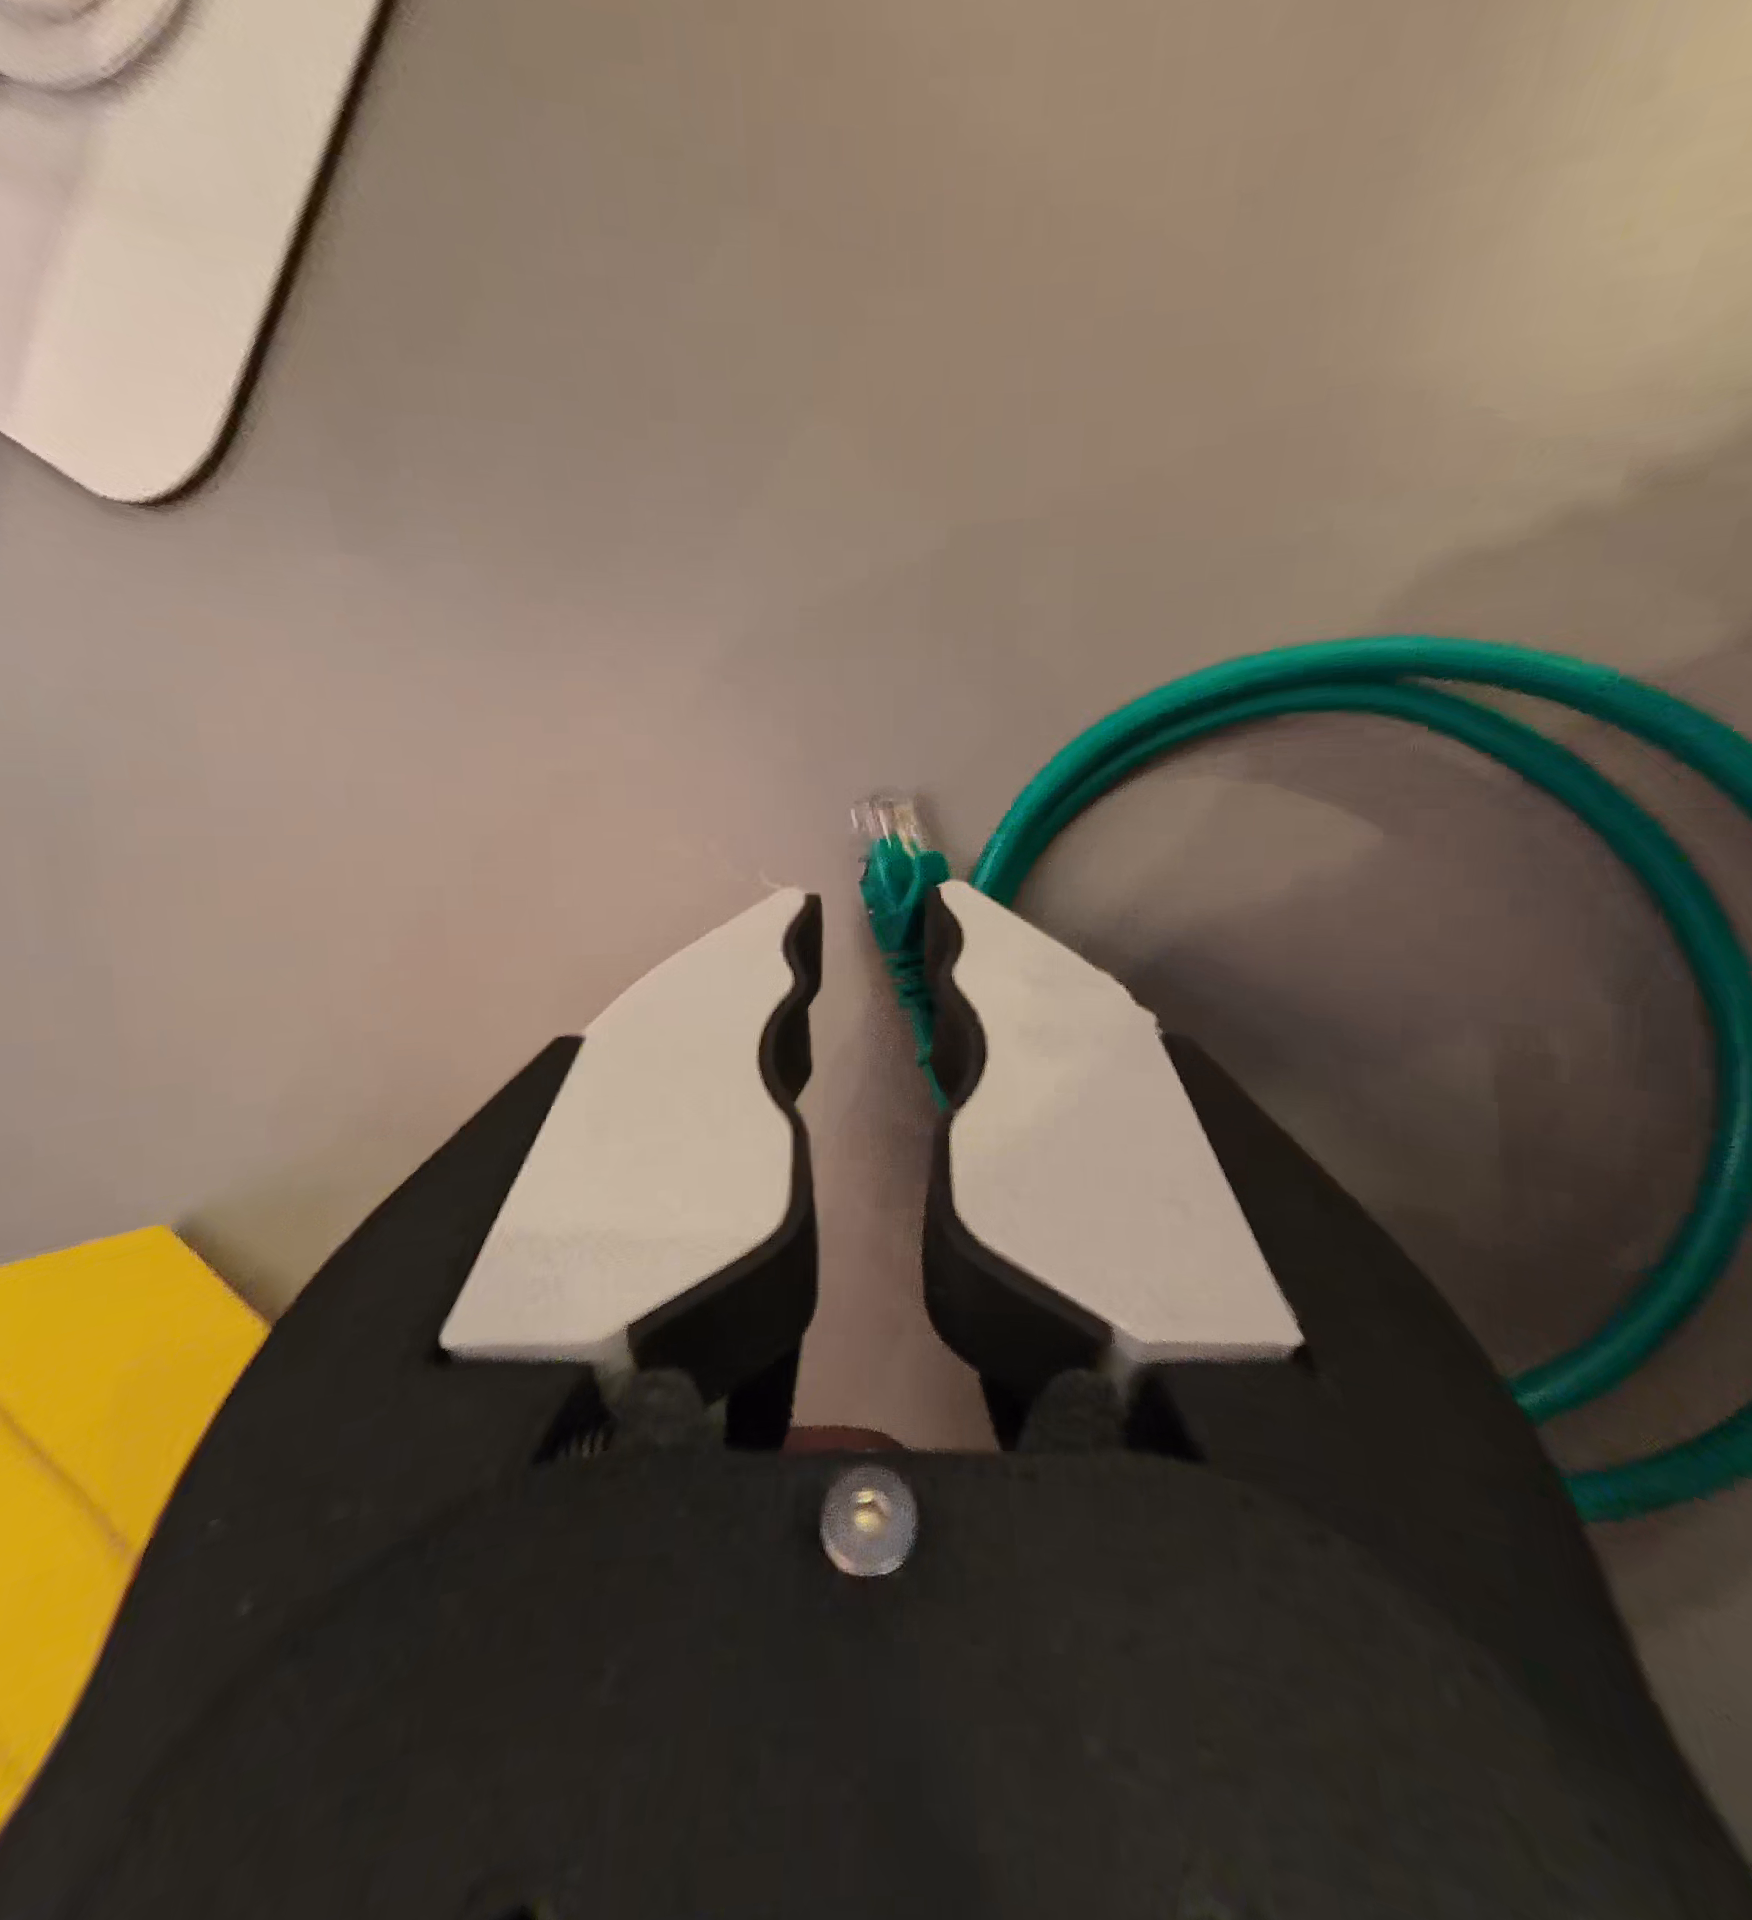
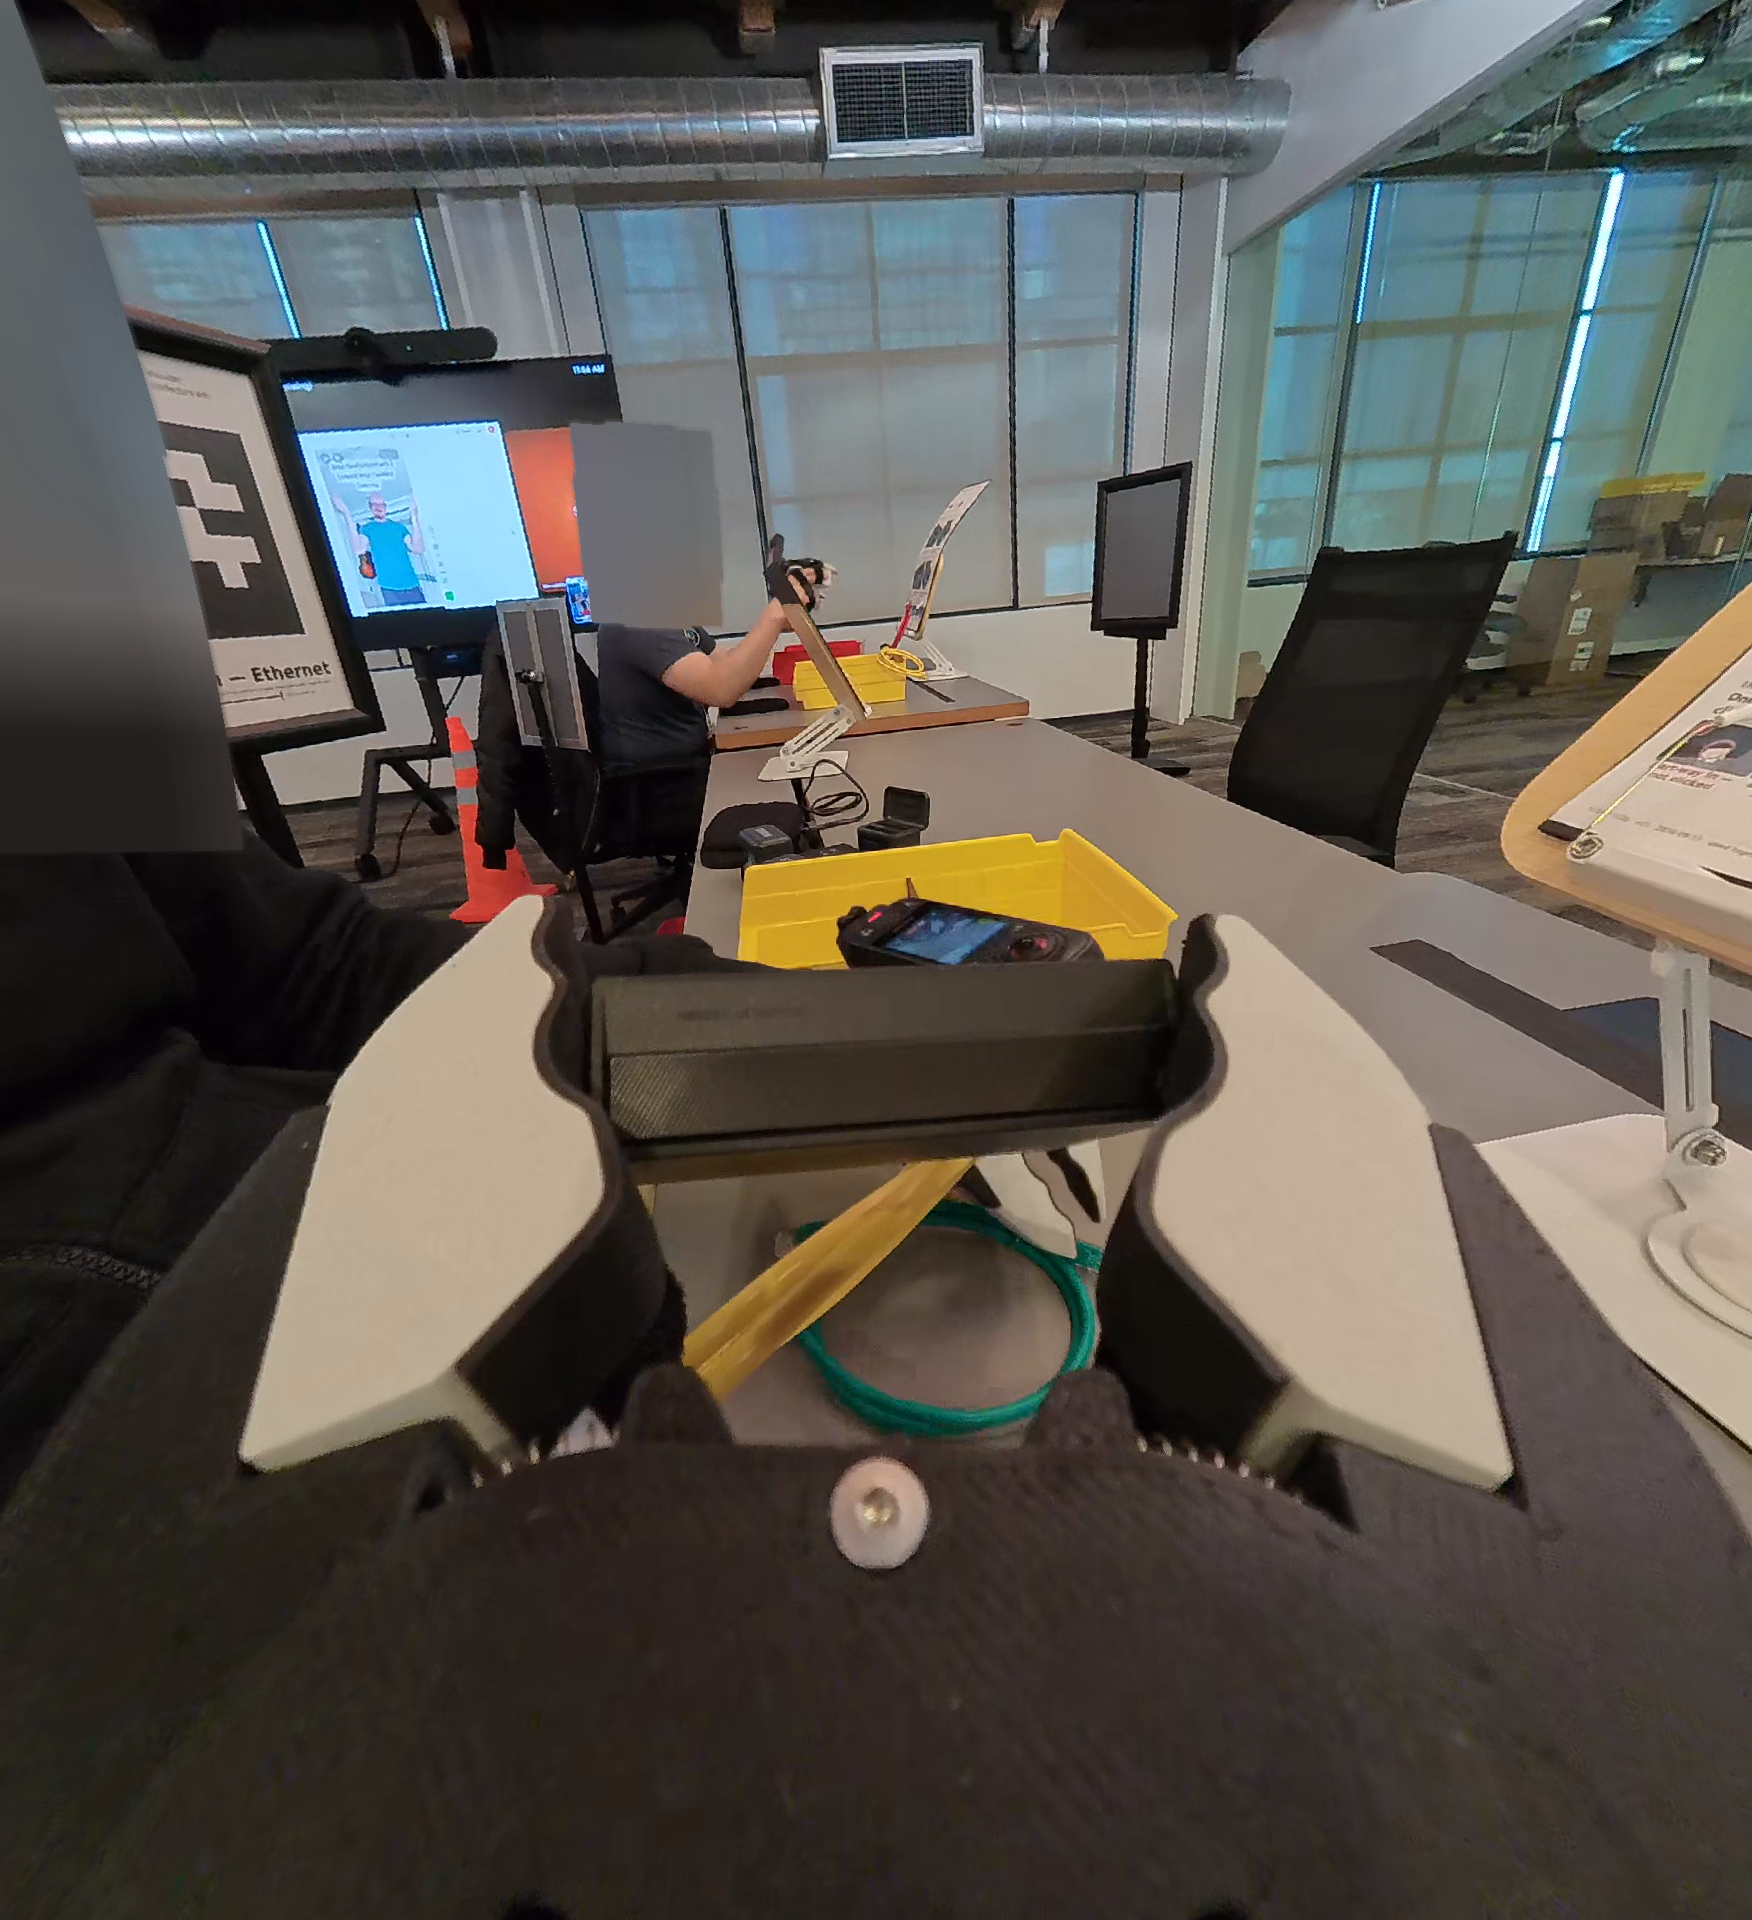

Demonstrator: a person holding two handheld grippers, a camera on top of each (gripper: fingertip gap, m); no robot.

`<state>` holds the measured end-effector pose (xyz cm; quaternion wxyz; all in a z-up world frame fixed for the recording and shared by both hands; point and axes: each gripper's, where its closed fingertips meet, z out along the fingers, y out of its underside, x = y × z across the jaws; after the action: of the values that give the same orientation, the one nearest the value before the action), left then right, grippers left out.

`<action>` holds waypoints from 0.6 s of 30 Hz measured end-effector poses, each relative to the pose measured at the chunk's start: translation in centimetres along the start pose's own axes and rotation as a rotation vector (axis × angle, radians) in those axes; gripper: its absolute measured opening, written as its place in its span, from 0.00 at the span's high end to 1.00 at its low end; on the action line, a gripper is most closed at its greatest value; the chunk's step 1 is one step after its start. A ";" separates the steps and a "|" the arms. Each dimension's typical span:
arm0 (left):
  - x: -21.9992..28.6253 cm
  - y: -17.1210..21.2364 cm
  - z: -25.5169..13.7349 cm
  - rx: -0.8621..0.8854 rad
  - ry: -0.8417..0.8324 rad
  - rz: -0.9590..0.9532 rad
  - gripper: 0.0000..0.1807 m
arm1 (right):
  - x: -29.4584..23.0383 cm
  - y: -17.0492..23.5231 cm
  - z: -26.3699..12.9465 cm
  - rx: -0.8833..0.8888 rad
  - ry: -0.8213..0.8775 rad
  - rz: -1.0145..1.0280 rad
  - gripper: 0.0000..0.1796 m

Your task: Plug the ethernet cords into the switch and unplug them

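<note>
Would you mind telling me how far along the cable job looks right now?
Early stage. Done: the right gripper is clamped on the black switch, held off the table. In hand: the open left gripper straddles the green cord's plug, not yet gripping it. Left: every plugging and unplugging; no plugged-in cord is visible.

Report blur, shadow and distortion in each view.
Left wrist view: motion-smeared, especially the white mat and yellow bin; soft shadow inside the green cord loop. Right wrist view: sharper, with fisheye bending at the edges; switch crisp.
</note>
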<state>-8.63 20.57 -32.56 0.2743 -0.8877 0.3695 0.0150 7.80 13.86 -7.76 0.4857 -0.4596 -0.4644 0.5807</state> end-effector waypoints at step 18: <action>-0.5 0.1 -0.1 0.013 -0.048 0.028 0.87 | 0.1 -0.1 -0.3 0.008 0.007 0.001 0.40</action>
<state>-9.05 20.75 -32.41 0.2886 -0.8800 0.3754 0.0380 8.09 13.98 -7.75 0.4888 -0.4598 -0.4602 0.5812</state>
